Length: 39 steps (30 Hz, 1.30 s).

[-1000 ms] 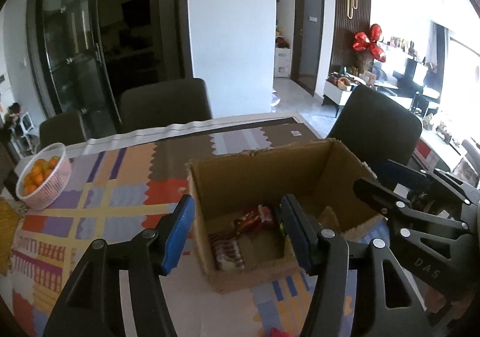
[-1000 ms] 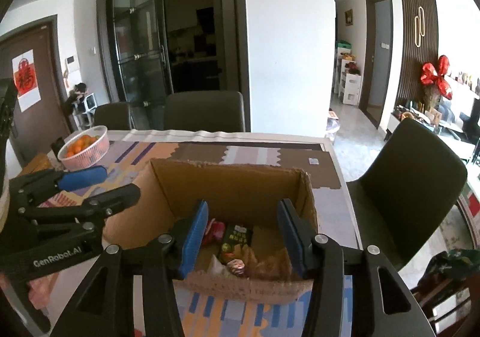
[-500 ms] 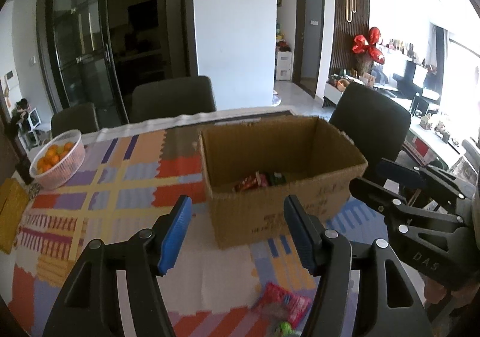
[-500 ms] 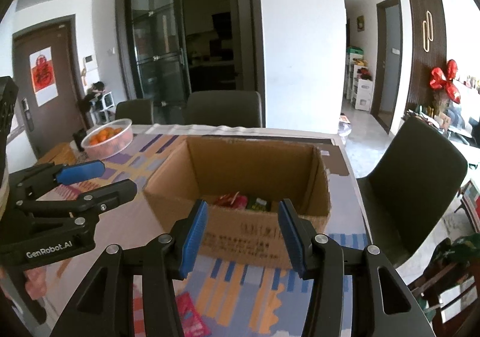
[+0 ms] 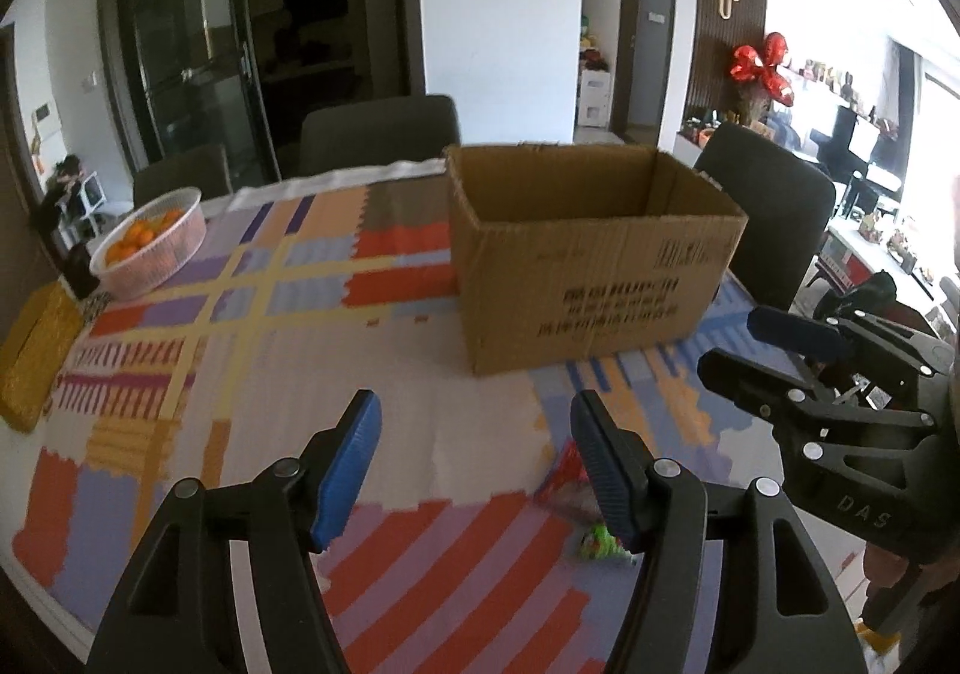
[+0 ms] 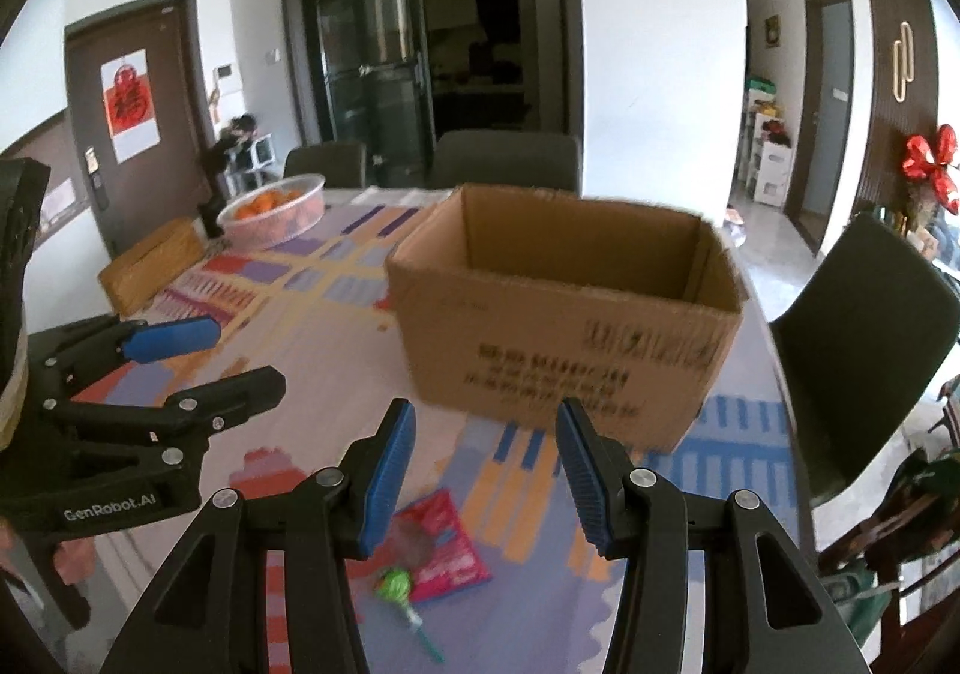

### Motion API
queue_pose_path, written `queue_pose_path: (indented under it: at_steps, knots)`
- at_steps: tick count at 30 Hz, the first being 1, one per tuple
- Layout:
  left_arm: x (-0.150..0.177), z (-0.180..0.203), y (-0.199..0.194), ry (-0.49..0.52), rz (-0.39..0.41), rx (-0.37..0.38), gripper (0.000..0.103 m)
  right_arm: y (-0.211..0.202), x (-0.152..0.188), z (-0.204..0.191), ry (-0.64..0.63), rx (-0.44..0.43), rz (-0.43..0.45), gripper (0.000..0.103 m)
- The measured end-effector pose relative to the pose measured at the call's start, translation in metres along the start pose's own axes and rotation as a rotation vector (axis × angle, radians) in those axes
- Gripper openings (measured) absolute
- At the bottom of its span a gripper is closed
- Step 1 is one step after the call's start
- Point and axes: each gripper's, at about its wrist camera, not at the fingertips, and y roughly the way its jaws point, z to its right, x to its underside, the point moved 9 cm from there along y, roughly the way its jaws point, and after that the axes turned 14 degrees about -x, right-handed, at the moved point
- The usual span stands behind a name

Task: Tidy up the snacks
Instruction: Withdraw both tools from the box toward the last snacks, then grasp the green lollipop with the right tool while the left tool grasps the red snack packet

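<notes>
Patterned tablecloth (image 5: 252, 350) lies bare between cardboard box (image 6: 570, 314) and both tongs, each gaping empty.

Cardboard box (image 6: 570, 308) stands on the tabletop (image 6: 336, 350). Before it lie a snack packet (image 6: 444, 548) and, just beside it, a lollipop (image 6: 396, 584). Far left: fruit basket (image 6: 273, 209); a flat package (image 6: 150, 266) before it. Chairs (image 6: 864, 338) behind and right.

A basket of oranges (image 5: 150, 248) sits near dark chairs (image 6: 504, 158) at the patterned table (image 5: 240, 314)
</notes>
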Motion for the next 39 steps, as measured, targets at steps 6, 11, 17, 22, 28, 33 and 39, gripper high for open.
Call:
queue_pose_path:
  at_steps: [6, 11, 17, 22, 28, 33, 39]
  knots:
    - [0.033, -0.007, 0.001, 0.016, -0.032, -0.015, 0.065, 0.014, 0.031, -0.017, -0.003, -0.034, -0.081, 0.050]
    - [0.060, -0.012, 0.010, 0.010, -0.082, -0.009, 0.065, 0.029, 0.057, -0.030, -0.006, -0.065, -0.155, 0.050]
    - [0.092, -0.014, 0.024, 0.009, -0.158, 0.003, 0.065, 0.048, 0.086, -0.044, 0.004, -0.121, -0.241, 0.050]
    - [0.110, -0.016, 0.034, -0.002, -0.202, 0.006, 0.065, 0.065, 0.105, -0.049, 0.024, -0.152, -0.311, 0.048]
    - [0.118, -0.018, 0.042, -0.017, -0.228, 0.014, 0.065, 0.084, 0.122, -0.050, 0.053, -0.175, -0.378, 0.040]
    - [0.124, -0.019, 0.048, -0.024, -0.248, 0.022, 0.065, 0.094, 0.128, -0.048, 0.050, -0.160, -0.406, 0.038]
    - [0.125, -0.017, 0.051, -0.030, -0.259, 0.034, 0.065, 0.101, 0.131, -0.044, 0.045, -0.143, -0.424, 0.034]
